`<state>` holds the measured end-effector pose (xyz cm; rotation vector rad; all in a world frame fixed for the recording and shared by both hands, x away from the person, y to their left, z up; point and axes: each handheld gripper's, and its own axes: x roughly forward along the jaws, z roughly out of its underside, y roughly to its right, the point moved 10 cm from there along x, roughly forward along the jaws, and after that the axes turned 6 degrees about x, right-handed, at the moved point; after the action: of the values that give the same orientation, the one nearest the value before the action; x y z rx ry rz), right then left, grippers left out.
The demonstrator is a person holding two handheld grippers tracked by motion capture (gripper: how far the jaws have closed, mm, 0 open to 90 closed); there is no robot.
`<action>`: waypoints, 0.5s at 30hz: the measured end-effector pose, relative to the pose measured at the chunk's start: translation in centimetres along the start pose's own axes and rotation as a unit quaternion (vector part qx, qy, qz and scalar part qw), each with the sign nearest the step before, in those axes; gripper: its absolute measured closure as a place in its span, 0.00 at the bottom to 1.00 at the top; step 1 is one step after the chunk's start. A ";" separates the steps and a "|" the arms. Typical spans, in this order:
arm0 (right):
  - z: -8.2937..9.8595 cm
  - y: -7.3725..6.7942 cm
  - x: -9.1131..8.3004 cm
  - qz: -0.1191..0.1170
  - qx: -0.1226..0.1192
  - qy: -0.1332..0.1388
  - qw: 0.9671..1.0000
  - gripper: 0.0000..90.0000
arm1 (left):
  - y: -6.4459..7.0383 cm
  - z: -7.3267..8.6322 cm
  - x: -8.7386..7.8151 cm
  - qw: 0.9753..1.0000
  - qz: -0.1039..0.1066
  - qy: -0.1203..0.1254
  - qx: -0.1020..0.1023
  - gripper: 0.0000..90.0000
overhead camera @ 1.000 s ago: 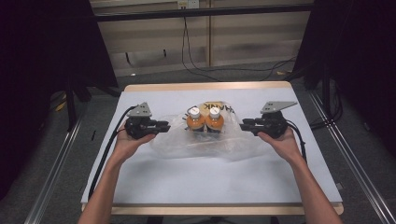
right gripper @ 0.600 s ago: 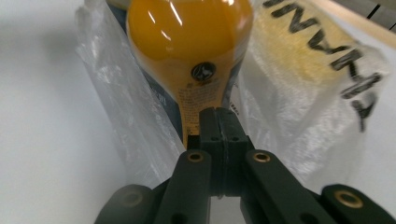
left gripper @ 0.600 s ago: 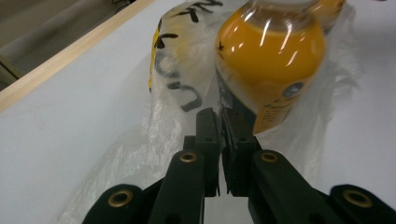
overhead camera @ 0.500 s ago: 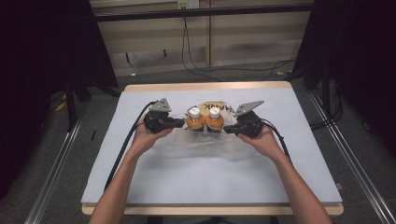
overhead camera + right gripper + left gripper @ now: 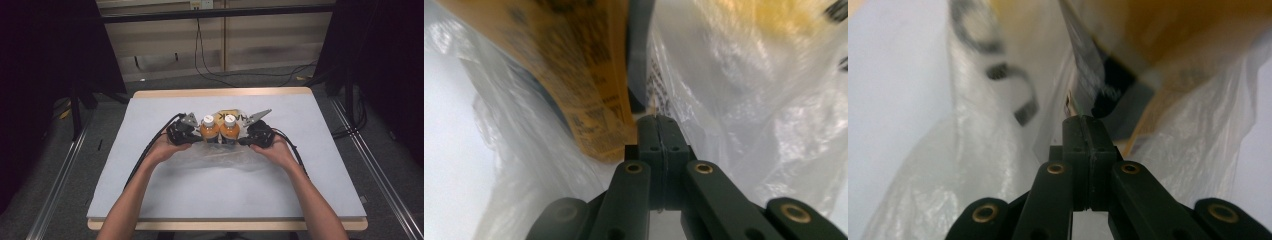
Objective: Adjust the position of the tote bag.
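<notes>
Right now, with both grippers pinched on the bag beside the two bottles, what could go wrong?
1. The left gripper and right gripper each hold only a thin fold of the bag in shut jaws; the film could slip out or tear under pull.
2. The bottles stand upright close together between the grippers; an uneven tug on one side might tip them.
3. Both grippers crowd the bottles, so a small sideways move could knock them.

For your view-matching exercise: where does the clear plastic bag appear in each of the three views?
High view: the plastic bag lies mid-table, around two orange bottles.
Left gripper view: bag beyond and beside the shut jaws.
Right gripper view: bag on both sides of the shut jaws.
Shared landmark: the orange bottle labels.
</notes>
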<state>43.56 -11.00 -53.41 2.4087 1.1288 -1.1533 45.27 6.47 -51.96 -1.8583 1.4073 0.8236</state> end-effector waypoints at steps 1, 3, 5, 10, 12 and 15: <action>0.1 0.2 0.2 0.005 -0.004 -0.005 1.000 1.00 | 0.1 0.2 0.1 1.000 -0.002 -0.007 0.003 1.00; 0.3 0.2 0.4 0.008 -0.005 -0.011 1.000 1.00 | 0.3 0.5 0.4 1.000 -0.002 -0.012 0.006 1.00; 0.6 0.2 0.7 0.008 -0.005 -0.022 1.000 1.00 | 0.5 1.1 0.7 1.000 0.004 -0.024 0.010 1.00; 1.2 0.8 1.2 0.020 -0.030 -0.042 0.998 1.00 | 0.5 1.9 1.4 0.997 -0.009 -0.067 0.038 1.00; 1.3 1.3 1.1 0.033 -0.039 -0.047 0.998 1.00 | 0.4 2.2 1.3 0.996 -0.014 -0.075 0.036 1.00; 1.9 2.1 0.3 0.054 -0.051 -0.070 0.995 1.00 | 0.0 2.9 1.4 0.995 -0.016 -0.090 0.039 1.00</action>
<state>44.12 -13.19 -55.15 2.2443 0.9766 -1.1778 45.31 8.02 -54.77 -1.6983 1.2755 0.8849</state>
